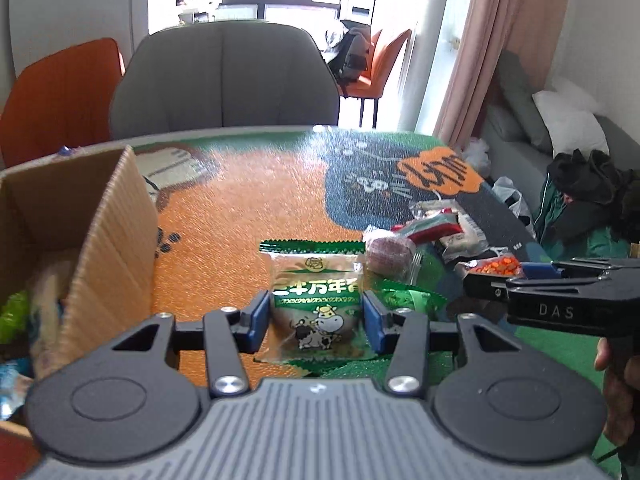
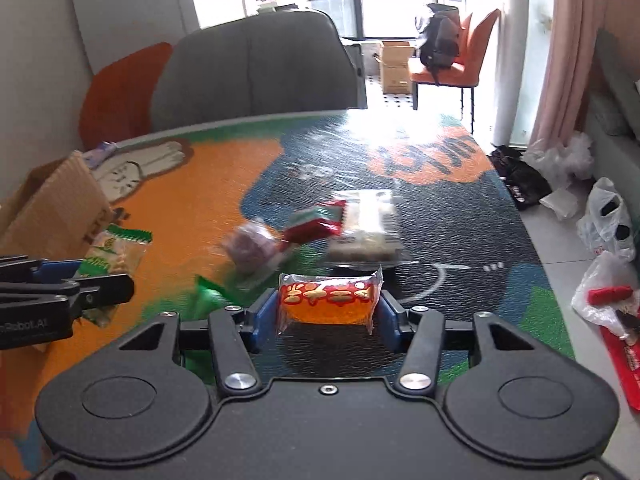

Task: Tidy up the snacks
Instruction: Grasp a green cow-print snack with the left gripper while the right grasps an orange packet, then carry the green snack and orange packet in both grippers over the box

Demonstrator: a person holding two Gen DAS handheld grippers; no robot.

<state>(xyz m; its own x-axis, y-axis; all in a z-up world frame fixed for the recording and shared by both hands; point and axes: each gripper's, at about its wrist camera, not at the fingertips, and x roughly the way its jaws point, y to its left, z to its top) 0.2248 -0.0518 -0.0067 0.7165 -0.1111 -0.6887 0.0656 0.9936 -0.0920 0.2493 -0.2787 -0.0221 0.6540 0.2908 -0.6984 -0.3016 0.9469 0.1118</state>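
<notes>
Left wrist view: left gripper pinching green cow-print packet squarely between both blue pads, packet standing clear of the mat. Cardboard box sitting to the left of the fingers, open side facing up. Remaining snack pile lying ahead and right of the fingertips.

Right wrist view: right gripper clamping orange jelly packet across its width, lifted off the table. Box edge showing far left of the fingers. Advising: carrying each packet over the box rim before releasing, keeping the grip steady, staggering the two hands to avoid collision.
</notes>
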